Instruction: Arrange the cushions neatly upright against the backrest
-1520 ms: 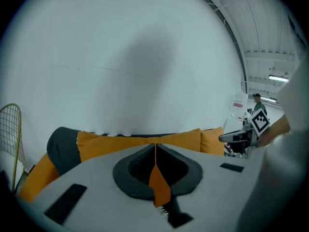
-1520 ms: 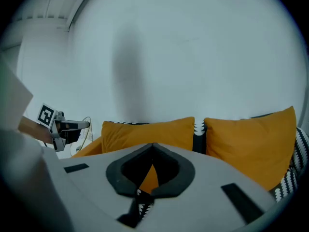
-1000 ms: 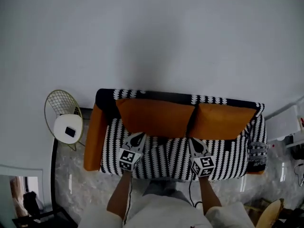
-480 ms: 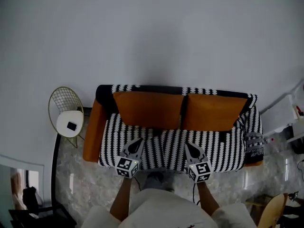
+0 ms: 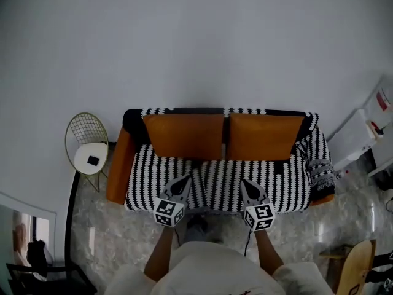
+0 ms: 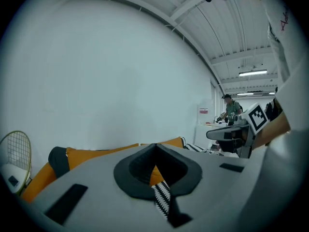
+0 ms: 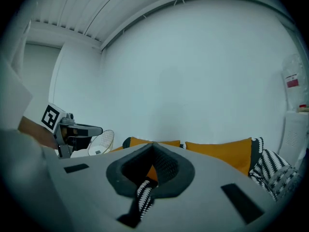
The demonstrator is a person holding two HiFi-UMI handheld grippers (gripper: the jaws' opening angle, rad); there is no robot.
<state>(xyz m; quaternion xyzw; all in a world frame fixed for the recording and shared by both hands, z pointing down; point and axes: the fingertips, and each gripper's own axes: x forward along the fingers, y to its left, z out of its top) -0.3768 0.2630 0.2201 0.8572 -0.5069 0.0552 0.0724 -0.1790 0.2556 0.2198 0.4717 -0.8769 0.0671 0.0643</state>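
Head view: a plain white wall (image 5: 196,42) fills the frame behind the sofa (image 5: 147,177), seen from steeply above.
Sofa: two-seater under a black-and-white striped cover, with orange showing at its arm on the person's left.
Left cushion (image 5: 184,136): orange, upright against the sofa's backrest on the left half of the seat.
Right cushion (image 5: 265,136): orange, upright against the sofa's backrest, just beside its twin, with a narrow dark gap between them.
White cabinet (image 5: 359,139): off the sofa's right end.
Wire chair (image 5: 86,134): gold frame, white seat with a small dark object on it, just off the sofa's left arm.
Patterned throw (image 5: 320,172): draped over the sofa's right arm.
Left gripper (image 5: 184,179): clenched and empty, tip over the front edge of the sofa seat, below the left cushion; its own view shows the jaws (image 6: 155,148) pressed together, with striped cover and orange cushion beyond.
Right gripper (image 5: 245,183): clenched and empty, over the sofa's front edge below the right cushion, apart from it; jaws closed in its own view (image 7: 153,147).
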